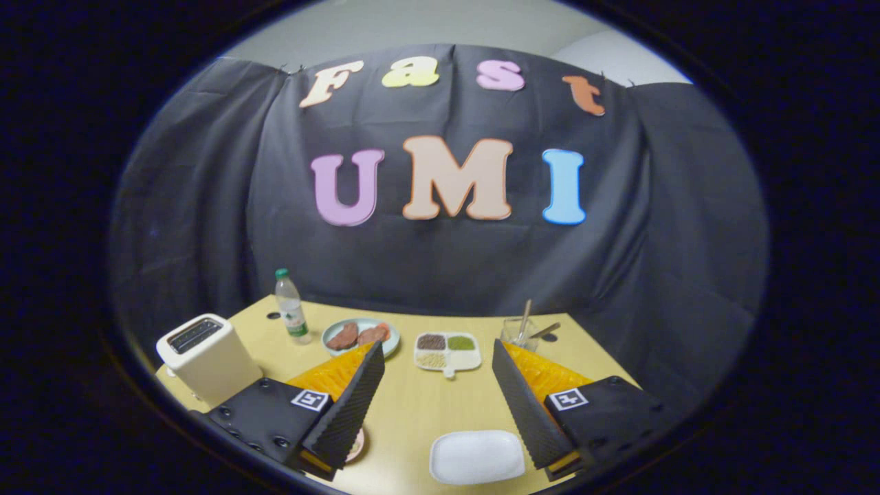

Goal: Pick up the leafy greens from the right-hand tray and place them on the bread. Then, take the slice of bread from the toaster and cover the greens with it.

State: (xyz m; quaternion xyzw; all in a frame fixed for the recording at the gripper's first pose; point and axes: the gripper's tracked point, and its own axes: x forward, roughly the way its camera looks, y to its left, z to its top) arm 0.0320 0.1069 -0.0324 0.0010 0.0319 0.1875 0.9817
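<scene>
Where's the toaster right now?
In the gripper view the toaster stands at the table's near left corner, just outside the left finger of the open gripper, with the water bottle behind it.

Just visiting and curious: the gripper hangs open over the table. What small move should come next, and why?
Probably ease forward and down toward the divided tray. The gripper is open and holds nothing, and the tray's green portion, just ahead of the fingers, is the only green food in sight; whether it is leafy is unclear.
</scene>
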